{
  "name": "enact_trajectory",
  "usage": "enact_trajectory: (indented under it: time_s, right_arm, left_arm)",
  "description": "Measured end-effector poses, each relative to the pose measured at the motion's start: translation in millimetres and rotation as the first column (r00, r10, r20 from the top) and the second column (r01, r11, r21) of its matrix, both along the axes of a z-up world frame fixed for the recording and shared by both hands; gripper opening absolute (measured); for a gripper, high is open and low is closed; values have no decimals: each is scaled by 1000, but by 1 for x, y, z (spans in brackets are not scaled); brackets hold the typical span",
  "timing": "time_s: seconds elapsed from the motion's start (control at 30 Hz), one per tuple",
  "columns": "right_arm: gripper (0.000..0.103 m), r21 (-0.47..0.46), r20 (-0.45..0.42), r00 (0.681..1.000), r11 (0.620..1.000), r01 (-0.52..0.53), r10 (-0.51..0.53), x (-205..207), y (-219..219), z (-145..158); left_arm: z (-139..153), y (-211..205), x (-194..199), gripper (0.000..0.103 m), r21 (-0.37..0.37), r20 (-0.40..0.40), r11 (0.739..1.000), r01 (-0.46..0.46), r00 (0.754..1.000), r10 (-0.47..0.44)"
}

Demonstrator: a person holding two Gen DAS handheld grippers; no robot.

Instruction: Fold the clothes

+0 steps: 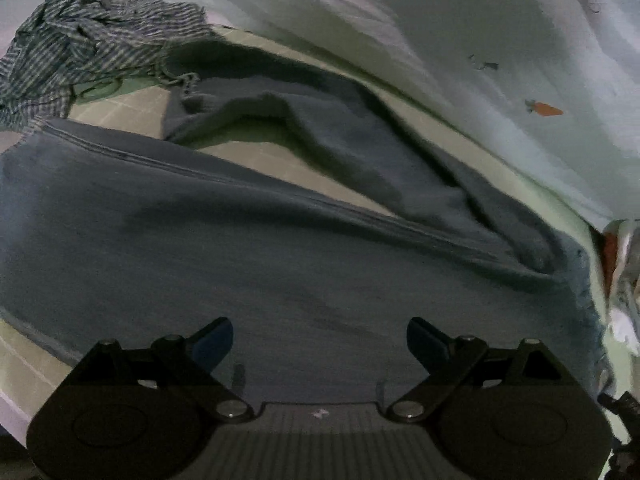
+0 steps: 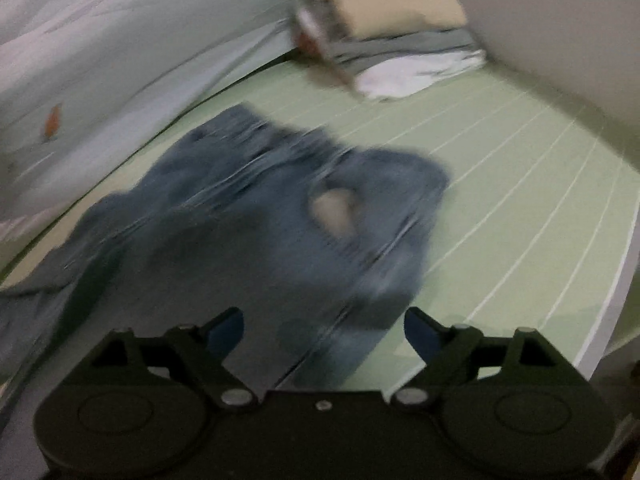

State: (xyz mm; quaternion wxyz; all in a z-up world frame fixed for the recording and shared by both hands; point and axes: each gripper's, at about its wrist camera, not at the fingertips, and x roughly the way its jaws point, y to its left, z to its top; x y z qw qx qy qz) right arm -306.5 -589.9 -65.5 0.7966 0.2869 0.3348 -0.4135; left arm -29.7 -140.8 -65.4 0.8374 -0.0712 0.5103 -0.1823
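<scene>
left gripper [image 1: 320,338] is spread apart, empty, with the jeans [image 1: 280,264] directly ahead on the bed [image 1: 132,108]. right gripper [image 2: 324,330] is spread apart, empty, jeans [image 2: 280,220] ahead. folded stack [image 2: 400,40] lies far ahead-right.

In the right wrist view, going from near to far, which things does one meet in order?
Open right gripper → blue denim jeans with a ripped hole → bare green sheet with white lines → stack of folded clothes, white at the bottom, beige on top.
</scene>
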Motion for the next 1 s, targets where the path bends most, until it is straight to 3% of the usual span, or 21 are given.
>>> enact_trajectory:
  time_s: [0.23, 0.33, 0.37, 0.43, 0.47, 0.5, 0.57, 0.83, 0.93, 1.0]
  right_arm:
    - [89, 54, -5, 1000, 999, -4, 5, -7, -83, -18]
    - [79, 75, 5, 998, 996, -57, 57, -6, -99, -25]
    - [62, 54, 14, 996, 994, -94, 93, -8, -100, -25]
    - [39, 36, 2, 991, 990, -135, 135, -13, -99, -23]
    - [22, 31, -10, 990, 989, -141, 142, -17, -99, -21]
    - [15, 26, -21, 989, 989, -148, 148, -21, -99, -20]
    - [13, 17, -44, 986, 987, -160, 161, -30, -99, -17]
    - [14, -18, -137, 969, 977, -212, 207, -64, -99, -4]
    - [29, -31, -171, 960, 972, -232, 223, -77, -99, 0]
    - [57, -99, -151, 962, 965, -243, 227, -70, -101, 15]
  left_arm:
    - [13, -49, -27, 94, -61, 27, 998, -13, 1000, 15]
    - [19, -69, -39, 94, -87, 38, 996, -18, 999, 22]
    - [20, -76, -43, 94, -96, 41, 995, -20, 999, 24]
    - [24, -90, -50, 94, -113, 49, 993, -23, 998, 29]
    - [26, -97, -54, 94, -122, 52, 992, -25, 998, 31]
    - [28, -104, -58, 94, -130, 56, 991, -26, 998, 34]
    - [28, -116, -62, 94, -133, 52, 991, -22, 998, 29]
    - [9, -140, -66, 94, -69, 19, 998, 2, 1000, -1]
    - [-2, -141, -61, 94, -46, -17, 999, -6, 1000, 5]
    - [-12, -137, -51, 94, -30, -64, 999, -26, 998, 24]
